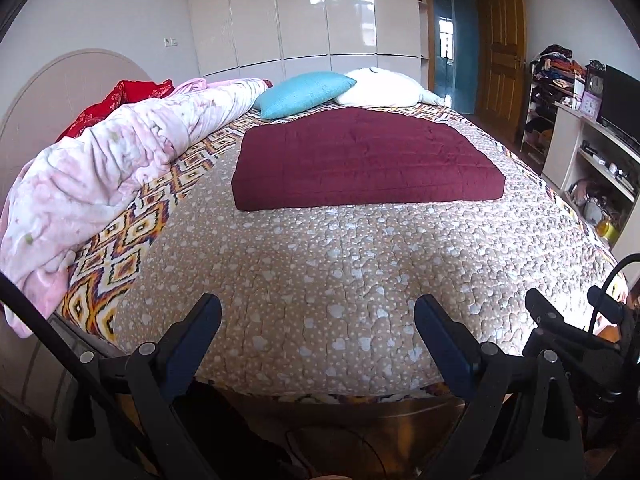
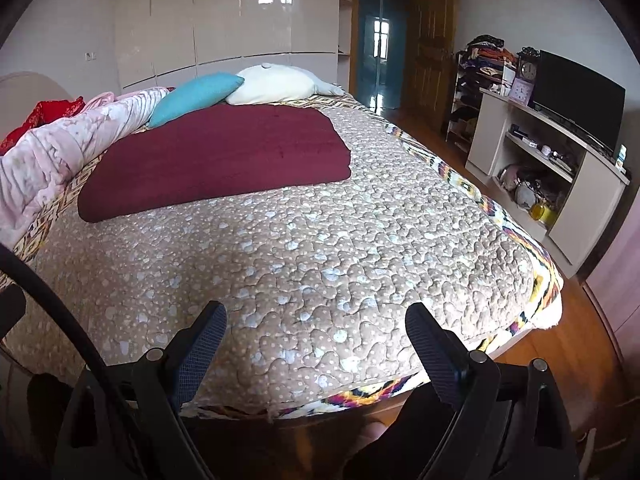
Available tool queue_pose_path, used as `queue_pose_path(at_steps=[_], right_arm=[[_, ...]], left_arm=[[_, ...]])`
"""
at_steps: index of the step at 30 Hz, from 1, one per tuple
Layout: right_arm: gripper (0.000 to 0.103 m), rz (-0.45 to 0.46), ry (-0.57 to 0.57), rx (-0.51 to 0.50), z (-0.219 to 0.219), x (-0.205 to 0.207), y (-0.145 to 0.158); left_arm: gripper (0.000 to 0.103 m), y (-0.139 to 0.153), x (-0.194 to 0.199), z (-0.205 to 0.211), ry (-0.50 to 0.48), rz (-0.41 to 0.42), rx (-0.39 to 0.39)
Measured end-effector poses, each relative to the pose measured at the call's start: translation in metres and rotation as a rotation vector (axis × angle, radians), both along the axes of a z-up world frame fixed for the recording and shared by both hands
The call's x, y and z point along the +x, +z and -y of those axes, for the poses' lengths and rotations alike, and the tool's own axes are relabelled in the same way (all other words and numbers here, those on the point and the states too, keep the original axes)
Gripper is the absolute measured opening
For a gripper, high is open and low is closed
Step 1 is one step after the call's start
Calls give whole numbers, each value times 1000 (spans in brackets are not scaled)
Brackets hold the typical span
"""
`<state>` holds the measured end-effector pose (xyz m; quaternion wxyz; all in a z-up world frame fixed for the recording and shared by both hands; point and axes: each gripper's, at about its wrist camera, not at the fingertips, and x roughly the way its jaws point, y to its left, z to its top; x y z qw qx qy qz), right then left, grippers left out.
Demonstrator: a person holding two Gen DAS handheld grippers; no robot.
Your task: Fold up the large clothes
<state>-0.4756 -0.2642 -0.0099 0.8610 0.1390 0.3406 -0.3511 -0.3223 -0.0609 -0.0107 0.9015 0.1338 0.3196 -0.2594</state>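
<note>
2 hand-held grippers hang at the foot edge of the bed [image 1: 320, 280], both with fingers spread wide and nothing between them. The left hand-held gripper [image 1: 318, 322] frames bare quilted bedspread, and the right hand-held gripper [image 2: 316, 330] does the same, nearer the bed's corner by the wooden floor.

The maroon blanket [image 1: 364, 158] lies flat on the bedspread as a folded, roughly rectangular slab, well apart from both grippers, toward the pillow end. Its long axis runs across the bed, side to side, with a long folded edge facing the foot of the bed. In the right wrist view it sits skewed, its near edge slanting from the pink quilt side up toward the floor side. Its surface looks smooth, with faint stitched lines.

Just beyond the blanket's far edge rest a teal pillow [image 1: 304, 94] and a white pillow [image 1: 384, 88], side by side, the teal one touching or overlapping the blanket's corner. Beside the blanket, along the bed's edge by the headboard-like panel, a pink floral quilt [image 1: 104, 168] is bunched in a long roll, with a red cloth [image 1: 120, 98] behind it.

Across the floor from the bed stands a white desk [image 2: 560, 168] carrying a dark screen [image 2: 576, 92] and 2 clocks.
</note>
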Motion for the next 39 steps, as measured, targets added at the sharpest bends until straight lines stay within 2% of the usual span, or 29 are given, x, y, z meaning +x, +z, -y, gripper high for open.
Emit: queue_pose_path(at_steps=[9, 39], right_arm=[[94, -13, 43, -29, -10, 6, 0], [94, -79, 85, -21, -19, 17, -14]], left_arm=[[97, -2, 1, 1, -7, -14, 5], [97, -15, 8, 1, -1, -77, 20]])
